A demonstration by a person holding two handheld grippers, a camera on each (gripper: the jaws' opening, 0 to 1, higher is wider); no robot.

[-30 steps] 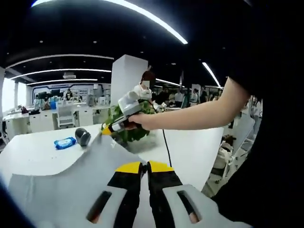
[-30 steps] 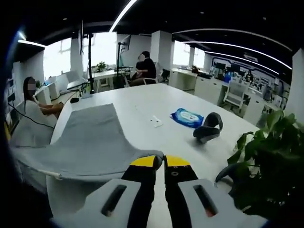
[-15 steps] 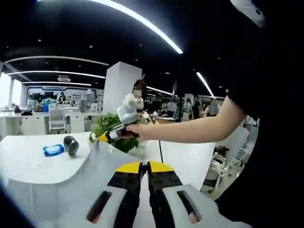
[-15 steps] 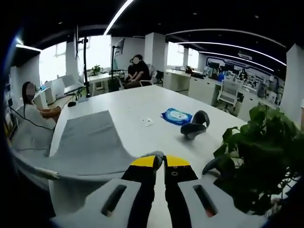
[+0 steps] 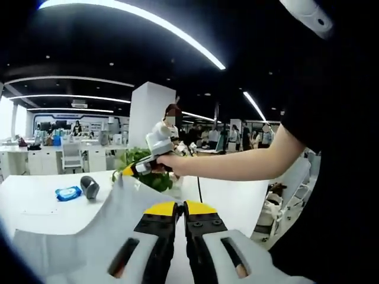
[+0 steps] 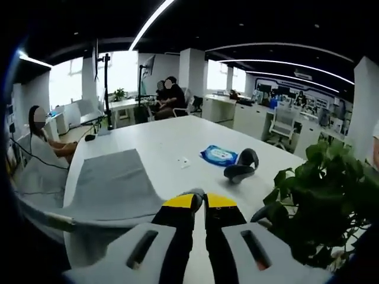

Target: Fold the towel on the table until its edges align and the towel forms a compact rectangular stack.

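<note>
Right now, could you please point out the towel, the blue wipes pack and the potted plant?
towel [image 6: 112,183]: right gripper view, flat grey middle.
blue wipes pack [image 6: 219,155]: right gripper view, top face.
potted plant [image 6: 323,201]: right gripper view, leaves.

White table with a grey towel and a few small items

In the right gripper view the white table [image 6: 172,139] fills the centre; the grey towel [image 6: 109,180] lies at lower left, a blue wipes packet [image 6: 219,155] and dark curved object [image 6: 240,167], possibly headphones, right of centre, a small white item [image 6: 185,160] between, and a potted plant [image 6: 317,201] lower right.
</note>
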